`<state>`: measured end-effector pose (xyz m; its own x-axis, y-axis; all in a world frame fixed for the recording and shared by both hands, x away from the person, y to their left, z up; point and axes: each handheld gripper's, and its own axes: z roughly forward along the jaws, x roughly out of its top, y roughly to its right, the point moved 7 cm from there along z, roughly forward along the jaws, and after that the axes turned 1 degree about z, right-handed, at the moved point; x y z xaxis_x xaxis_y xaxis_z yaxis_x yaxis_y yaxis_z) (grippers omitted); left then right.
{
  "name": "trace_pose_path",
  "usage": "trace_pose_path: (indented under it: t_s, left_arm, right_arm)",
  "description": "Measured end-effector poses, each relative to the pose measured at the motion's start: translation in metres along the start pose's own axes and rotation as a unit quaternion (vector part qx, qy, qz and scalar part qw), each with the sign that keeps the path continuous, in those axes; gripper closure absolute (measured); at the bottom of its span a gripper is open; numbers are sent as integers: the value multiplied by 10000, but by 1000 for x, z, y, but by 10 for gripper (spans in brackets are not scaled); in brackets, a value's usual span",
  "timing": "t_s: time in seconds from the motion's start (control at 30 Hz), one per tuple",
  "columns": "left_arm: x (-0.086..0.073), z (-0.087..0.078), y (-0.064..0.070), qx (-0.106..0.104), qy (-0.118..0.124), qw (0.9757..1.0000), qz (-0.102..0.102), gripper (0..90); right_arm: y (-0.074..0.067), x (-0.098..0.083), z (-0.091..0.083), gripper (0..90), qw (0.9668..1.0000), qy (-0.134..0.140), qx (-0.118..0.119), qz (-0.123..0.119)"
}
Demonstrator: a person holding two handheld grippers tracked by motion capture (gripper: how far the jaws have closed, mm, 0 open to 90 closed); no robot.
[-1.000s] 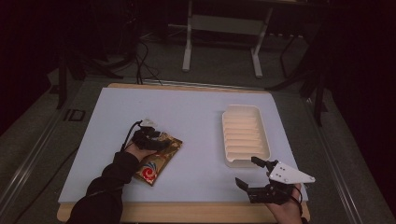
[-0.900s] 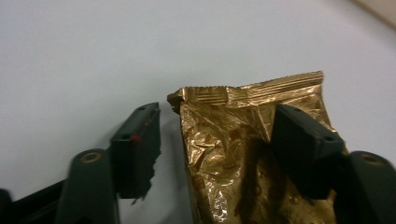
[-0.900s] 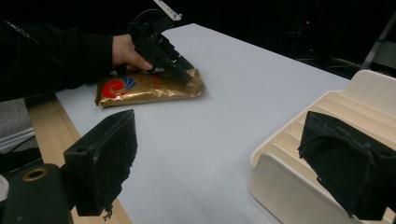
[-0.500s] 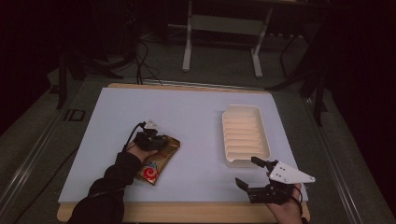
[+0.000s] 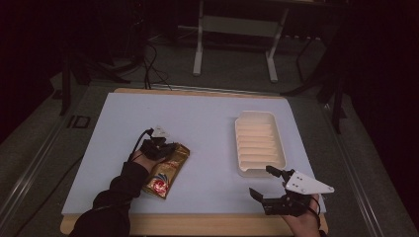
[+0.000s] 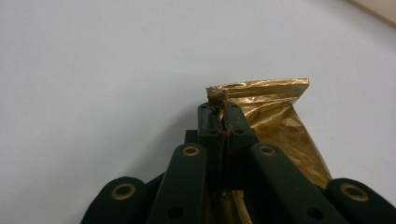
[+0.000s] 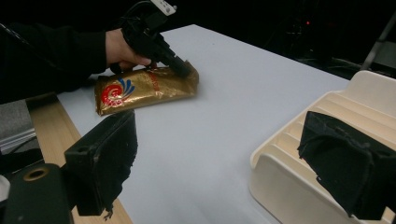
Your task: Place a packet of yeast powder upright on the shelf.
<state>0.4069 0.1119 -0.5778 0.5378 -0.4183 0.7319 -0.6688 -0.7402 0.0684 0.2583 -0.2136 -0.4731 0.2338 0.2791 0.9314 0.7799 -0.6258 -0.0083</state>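
Both grippers black: left gripper [image 6: 218, 108] has brass-ringed pivot holes, black cable; right gripper [image 5: 267, 184] carries a grey triangular plate. Black sleeve [image 5: 111, 200].

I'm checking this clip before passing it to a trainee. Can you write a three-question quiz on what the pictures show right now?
1. True or false: the left tongs are clamped on a corner of the gold packet.
2. The right tongs are: A) shut on the tray, B) open and holding nothing, C) shut on the packet.
3. Fill in: the cream ribbed tray sits on the ____ side of the white mat in the high view.

Key: 1 true; 2 B; 3 right.
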Motion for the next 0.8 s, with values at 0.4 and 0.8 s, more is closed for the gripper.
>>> trace_pose_path:
  t_s: [0.4, 0.8]
  left_arm:
    - [14, -23, 13, -32, 272, 9996, -43, 891]
    - [29, -53, 33, -178, 652, 9976, 123, 891]
  right_arm:
    - [1, 2, -2, 131, 10000, 59, -18, 39]
    - [2, 7, -5, 125, 9998, 148, -98, 79]
